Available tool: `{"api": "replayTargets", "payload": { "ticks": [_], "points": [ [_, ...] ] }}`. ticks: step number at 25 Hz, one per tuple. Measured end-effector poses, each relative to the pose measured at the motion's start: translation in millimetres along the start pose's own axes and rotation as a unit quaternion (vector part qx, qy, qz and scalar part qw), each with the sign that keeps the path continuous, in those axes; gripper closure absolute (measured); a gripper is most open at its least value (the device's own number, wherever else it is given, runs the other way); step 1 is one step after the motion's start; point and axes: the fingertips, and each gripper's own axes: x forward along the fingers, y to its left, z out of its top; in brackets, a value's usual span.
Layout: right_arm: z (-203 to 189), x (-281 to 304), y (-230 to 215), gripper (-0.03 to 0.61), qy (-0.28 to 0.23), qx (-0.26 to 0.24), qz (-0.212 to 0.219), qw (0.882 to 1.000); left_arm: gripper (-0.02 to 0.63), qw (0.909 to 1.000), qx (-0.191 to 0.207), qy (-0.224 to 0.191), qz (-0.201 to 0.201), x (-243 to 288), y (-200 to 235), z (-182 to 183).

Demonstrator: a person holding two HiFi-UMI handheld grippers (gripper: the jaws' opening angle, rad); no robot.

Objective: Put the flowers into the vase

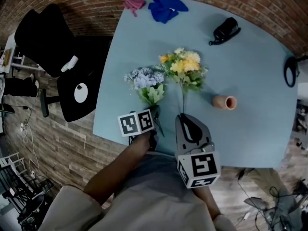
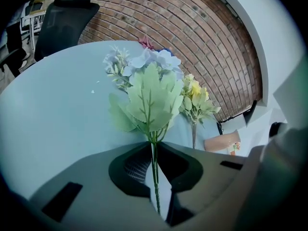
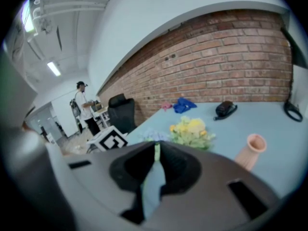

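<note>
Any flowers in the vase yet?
No: the vase stands empty-mouthed on the table, apart from the blue bunch and the yellow bunch.

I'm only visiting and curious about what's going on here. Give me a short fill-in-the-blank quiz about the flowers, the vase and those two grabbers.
1. The left gripper is shut on the ____ of the pale blue flowers.
2. In the head view, the yellow flowers, held by the right gripper, lie to the ____ of the pale blue flowers.
3. The vase has ____ flowers in it.
4. The wall behind the table is made of ____.

Missing words: stem; right; no; brick.
</note>
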Motion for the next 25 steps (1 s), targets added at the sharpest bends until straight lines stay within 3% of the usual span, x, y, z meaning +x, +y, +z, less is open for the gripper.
{"api": "replayTargets", "payload": {
  "ticks": [25],
  "points": [
    [1,-14,-8,0.552,-0.015,0.0,-0.009,1.0,0.58,0.9974,-0.022,-0.049,-0.048,-26,-11,5]
  ]
}}
